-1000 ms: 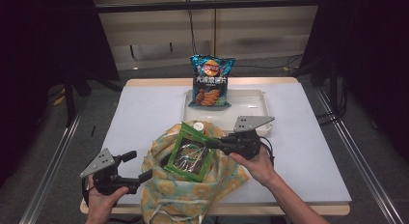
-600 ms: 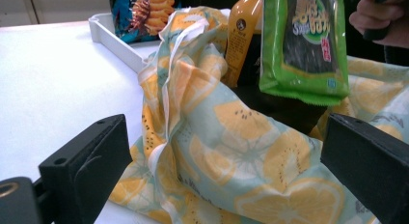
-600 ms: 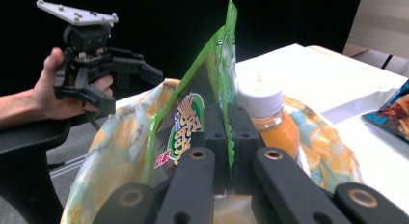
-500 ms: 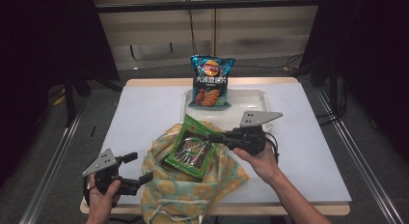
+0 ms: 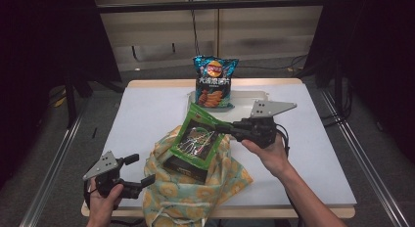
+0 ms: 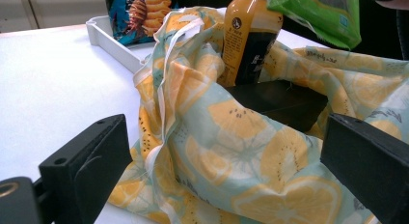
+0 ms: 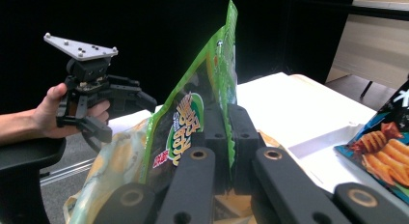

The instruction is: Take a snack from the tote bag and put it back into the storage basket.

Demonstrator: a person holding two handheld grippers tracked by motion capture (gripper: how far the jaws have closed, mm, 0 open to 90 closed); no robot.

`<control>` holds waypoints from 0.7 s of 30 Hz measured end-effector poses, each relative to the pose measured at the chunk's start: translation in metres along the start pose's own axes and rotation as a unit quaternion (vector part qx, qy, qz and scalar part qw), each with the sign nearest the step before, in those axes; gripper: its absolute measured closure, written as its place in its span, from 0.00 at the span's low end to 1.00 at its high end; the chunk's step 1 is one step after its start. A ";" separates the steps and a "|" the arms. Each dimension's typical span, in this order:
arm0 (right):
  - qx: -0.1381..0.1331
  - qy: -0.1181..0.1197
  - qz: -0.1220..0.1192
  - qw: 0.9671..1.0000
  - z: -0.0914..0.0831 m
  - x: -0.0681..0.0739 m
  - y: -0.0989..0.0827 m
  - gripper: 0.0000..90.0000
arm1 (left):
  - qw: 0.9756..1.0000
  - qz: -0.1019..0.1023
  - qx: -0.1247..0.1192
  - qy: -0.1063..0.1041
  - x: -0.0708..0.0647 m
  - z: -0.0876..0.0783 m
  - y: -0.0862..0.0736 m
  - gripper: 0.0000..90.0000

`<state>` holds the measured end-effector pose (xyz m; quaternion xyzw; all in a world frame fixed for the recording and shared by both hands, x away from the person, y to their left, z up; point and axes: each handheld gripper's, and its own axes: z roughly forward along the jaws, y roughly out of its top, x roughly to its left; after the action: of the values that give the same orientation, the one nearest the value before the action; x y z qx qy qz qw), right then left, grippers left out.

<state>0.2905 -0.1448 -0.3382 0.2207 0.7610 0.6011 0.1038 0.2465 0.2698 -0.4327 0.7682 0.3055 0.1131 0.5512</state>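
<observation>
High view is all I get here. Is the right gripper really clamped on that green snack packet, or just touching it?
Observer: Clamped. The right gripper has both pads shut on the green packet edge.
Operator: Anything else in the bag?
Observer: An orange bottle stands upright in the lemon-print bag, beside a black box.
Operator: Left gripper?
Observer: The left gripper is open, facing the bag.

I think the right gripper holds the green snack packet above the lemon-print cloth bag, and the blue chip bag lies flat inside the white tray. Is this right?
Not quite. The blue chip bag does not lie flat; in the high view it stands upright at the white tray. The rest holds: the right gripper is shut on the green snack packet above the lemon-print cloth bag.
</observation>
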 end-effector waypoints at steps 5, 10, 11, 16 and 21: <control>0.000 0.000 -0.003 1.000 -0.003 -0.004 0.007 0.99 | 1.000 0.000 -0.004 -0.005 0.002 0.000 -0.001 0.04; -0.009 -0.004 -0.005 1.000 -0.010 -0.007 0.016 0.99 | 1.000 0.006 -0.003 -0.004 0.001 0.000 -0.001 0.03; -0.014 -0.005 -0.005 1.000 -0.012 -0.008 0.018 0.99 | 1.000 0.005 -0.003 -0.003 0.000 0.001 -0.001 0.04; -0.027 -0.010 -0.011 1.000 -0.021 -0.011 0.032 0.99 | 1.000 0.001 -0.004 -0.003 0.001 0.001 -0.001 0.04; -0.034 -0.017 -0.015 0.999 -0.027 -0.015 0.043 0.99 | 1.000 0.003 0.000 0.009 0.001 -0.001 0.000 0.04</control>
<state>0.3015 -0.1676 -0.2914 0.2157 0.7415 0.6212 0.1335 0.2465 0.2706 -0.4329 0.7681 0.3082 0.1220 0.5479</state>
